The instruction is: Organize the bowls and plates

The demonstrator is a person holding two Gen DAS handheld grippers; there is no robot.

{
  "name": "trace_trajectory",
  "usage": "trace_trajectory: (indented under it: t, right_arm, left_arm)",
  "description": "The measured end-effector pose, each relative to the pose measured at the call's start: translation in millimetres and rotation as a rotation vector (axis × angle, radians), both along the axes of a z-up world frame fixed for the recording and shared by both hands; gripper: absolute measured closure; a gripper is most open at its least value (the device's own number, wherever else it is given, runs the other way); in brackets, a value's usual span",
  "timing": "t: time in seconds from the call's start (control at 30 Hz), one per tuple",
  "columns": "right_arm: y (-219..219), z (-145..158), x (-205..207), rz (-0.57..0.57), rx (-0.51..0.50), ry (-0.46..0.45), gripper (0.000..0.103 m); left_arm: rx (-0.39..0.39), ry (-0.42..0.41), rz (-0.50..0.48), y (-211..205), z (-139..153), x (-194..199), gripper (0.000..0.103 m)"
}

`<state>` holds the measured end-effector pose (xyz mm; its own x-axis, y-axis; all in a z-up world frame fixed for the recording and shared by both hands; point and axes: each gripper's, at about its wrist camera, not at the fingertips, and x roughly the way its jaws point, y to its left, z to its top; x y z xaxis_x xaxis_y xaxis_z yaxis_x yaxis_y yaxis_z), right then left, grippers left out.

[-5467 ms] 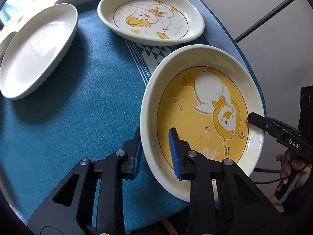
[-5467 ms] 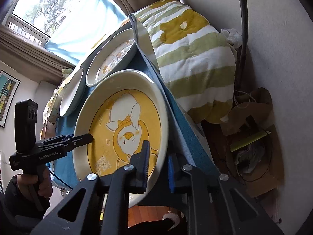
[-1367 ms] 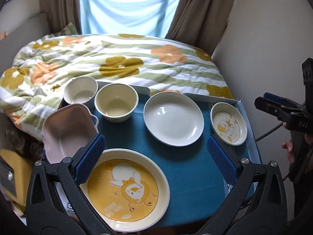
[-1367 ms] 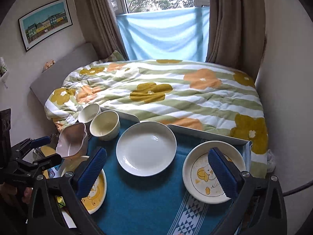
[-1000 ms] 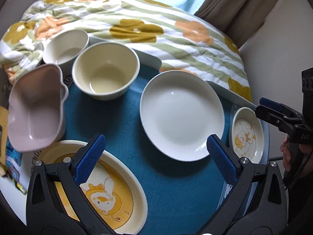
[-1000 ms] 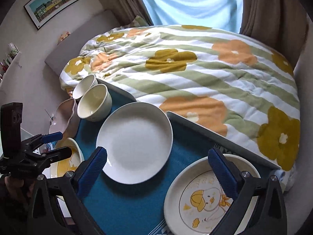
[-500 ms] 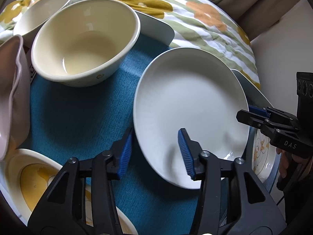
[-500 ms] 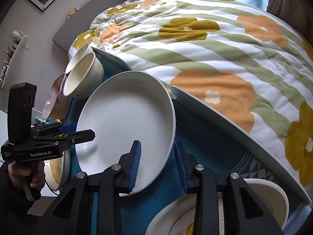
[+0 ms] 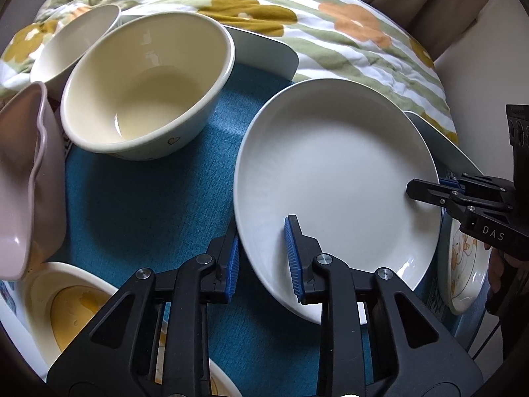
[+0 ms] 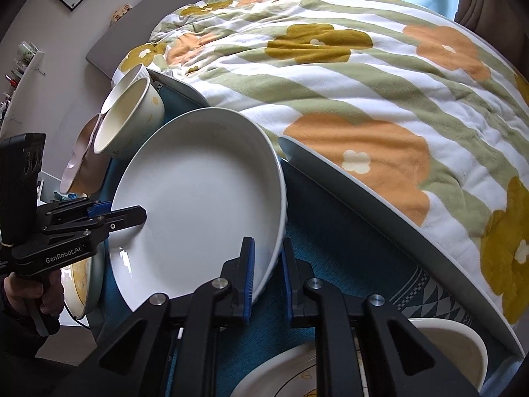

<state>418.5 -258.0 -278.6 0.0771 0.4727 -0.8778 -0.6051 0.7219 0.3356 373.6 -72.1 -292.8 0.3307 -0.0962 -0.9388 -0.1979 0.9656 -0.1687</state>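
Observation:
A plain white plate (image 9: 330,178) lies on the blue cloth (image 9: 148,205) in the middle of the table. My left gripper (image 9: 263,261) straddles its near-left rim, one pad inside and one outside. Its jaws are closing and grip the rim. My right gripper (image 10: 267,274) is shut on the opposite rim of the white plate (image 10: 198,205). Each gripper shows in the other's view: the right gripper (image 9: 426,192) and the left gripper (image 10: 132,213), both clamped on the rim. I cannot tell whether the plate is off the cloth.
A cream bowl (image 9: 142,89), a small white bowl (image 9: 72,39) and a pink wavy bowl (image 9: 23,182) stand to the left. A yellow duck plate (image 9: 66,304) lies at front left and a small duck plate (image 9: 466,264) at right. A flowered bedspread (image 10: 363,82) lies behind the grey tray edge (image 10: 363,198).
Both grippers came down from above the table onto the white plate. Their jaws went from wide open to closed on its opposite rims.

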Motion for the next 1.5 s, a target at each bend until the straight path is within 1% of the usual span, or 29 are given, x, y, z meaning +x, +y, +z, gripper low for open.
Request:
trace_trajectory:
  t: [0.1,0.23,0.33,0.47,0.63,0.8,0.97,1.17,1.37,1.5]
  right_arm:
    - [-1,3,-3,0.000,0.007,-0.025,0.089]
    - [-1,10,-5,-0.004,0.014,-0.027,0.089]
    - [1,24,-11,0.000,0.013,-0.046,0.089]
    - [6,49,-27,-0.004,0.024,-0.059,0.089]
    - [18,79,-60,-0.025,0.030,-0.068,0.089]
    - [38,94,-111,-0.092,0.041,-0.076,0.089]
    - [64,88,-157,-0.197,0.040,-0.040,0.089]
    - [95,70,-202,-0.333,0.022,0.006,0.089]
    - [116,50,-230,-0.454,-0.006,0.044,0.089]
    - [125,47,-237,-0.502,-0.032,0.034,0.089]
  left_arm:
    - [0.018,-0.020,-0.004,0,7,-2,0.080]
    - [0.026,-0.034,-0.013,1,17,-7,0.080]
    - [0.024,-0.055,-0.012,5,31,-17,0.080]
    - [0.024,-0.104,-0.012,15,60,-38,0.080]
    - [0.031,-0.150,-0.046,33,93,-71,0.080]
    - [0.040,-0.173,-0.102,61,110,-109,0.080]
    - [0.016,-0.154,-0.179,94,106,-137,0.080]
    - [-0.007,-0.107,-0.281,130,81,-158,0.080]
    - [-0.018,-0.061,-0.371,149,58,-162,0.080]
    - [-0.021,-0.044,-0.400,155,48,-161,0.080]
